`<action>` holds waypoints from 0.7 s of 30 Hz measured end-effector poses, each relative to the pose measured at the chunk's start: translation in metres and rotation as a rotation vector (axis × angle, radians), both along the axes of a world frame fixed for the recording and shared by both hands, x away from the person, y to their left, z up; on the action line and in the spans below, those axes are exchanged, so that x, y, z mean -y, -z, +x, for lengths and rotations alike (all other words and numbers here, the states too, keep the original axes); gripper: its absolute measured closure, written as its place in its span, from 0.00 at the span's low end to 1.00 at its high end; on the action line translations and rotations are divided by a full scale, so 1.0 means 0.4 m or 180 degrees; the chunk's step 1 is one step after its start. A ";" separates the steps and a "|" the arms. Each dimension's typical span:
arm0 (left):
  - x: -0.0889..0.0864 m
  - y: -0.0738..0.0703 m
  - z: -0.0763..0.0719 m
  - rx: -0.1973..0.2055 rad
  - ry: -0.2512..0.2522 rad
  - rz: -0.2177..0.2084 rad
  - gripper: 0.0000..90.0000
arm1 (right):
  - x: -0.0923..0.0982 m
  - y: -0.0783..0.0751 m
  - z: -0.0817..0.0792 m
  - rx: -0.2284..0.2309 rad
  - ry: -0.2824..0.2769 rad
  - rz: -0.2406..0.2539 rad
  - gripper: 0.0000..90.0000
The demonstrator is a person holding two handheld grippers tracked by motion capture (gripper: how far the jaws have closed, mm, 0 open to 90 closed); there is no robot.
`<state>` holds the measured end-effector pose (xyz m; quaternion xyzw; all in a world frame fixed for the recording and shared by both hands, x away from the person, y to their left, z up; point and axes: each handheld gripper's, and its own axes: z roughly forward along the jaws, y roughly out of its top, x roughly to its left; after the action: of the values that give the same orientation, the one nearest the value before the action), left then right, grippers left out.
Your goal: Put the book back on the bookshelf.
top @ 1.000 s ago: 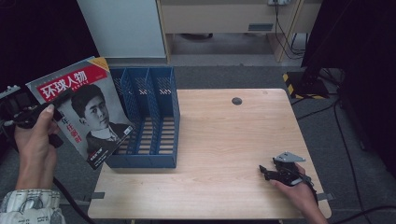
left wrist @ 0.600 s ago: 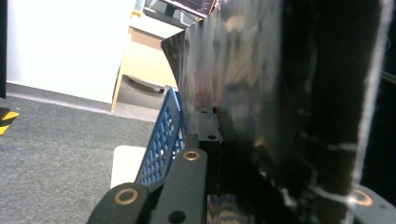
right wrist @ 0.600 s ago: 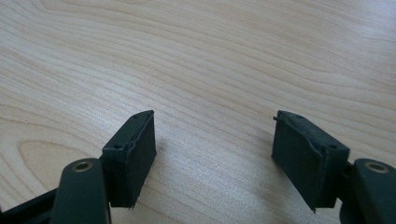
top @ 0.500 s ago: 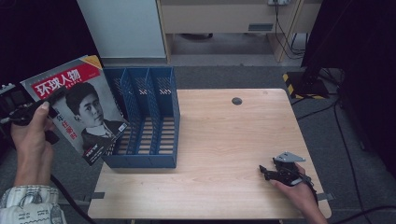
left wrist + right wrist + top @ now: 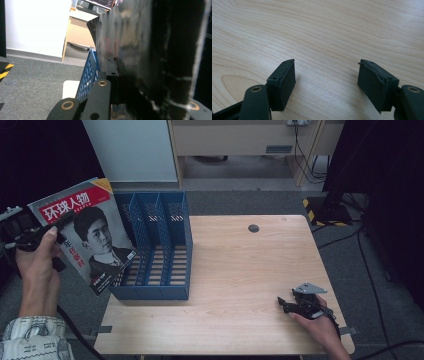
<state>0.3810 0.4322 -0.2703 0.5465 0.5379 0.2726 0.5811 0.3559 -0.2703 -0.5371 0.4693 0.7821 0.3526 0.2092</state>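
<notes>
Clamping magazine (image 5: 92,235), left gripper (image 5: 47,237) beyond table (image 5: 240,270) edge; right gripper (image 5: 286,304) released.

The blue file rack (image 5: 159,247) blocks the table's (image 5: 240,270) nine o'clock side, its slots open upward. From the centre out to three o'clock the wood lies bare, save a small dark disc (image 5: 253,228) near twelve. The magazine (image 5: 87,232) hangs just off the rack's nine o'clock flank, crowding that approach.
</notes>
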 end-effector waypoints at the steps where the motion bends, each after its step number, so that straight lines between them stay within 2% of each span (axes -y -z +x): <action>1: 0.004 0.001 0.005 0.0005 0.0001 -0.0005 0.96 | 0.000 0.000 0.000 0.0000 -0.0001 0.0002 0.34; 12: 0.028 0.012 0.038 0.0044 0.0022 0.0058 0.96 | 0.000 0.000 0.000 0.0001 -0.0003 0.0000 0.34; 16: 0.031 0.017 0.045 0.0127 0.0020 0.0013 0.96 | 0.000 0.000 0.000 -0.0001 -0.0012 -0.0005 0.34; 21: 0.039 0.024 0.051 0.0216 -0.0007 0.0036 0.96 | 0.000 0.000 0.000 0.0000 -0.0003 0.0000 0.34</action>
<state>0.4013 0.4165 -0.2798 0.5396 0.5169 0.2947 0.5956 0.3559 -0.2703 -0.5370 0.4689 0.7823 0.3527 0.2090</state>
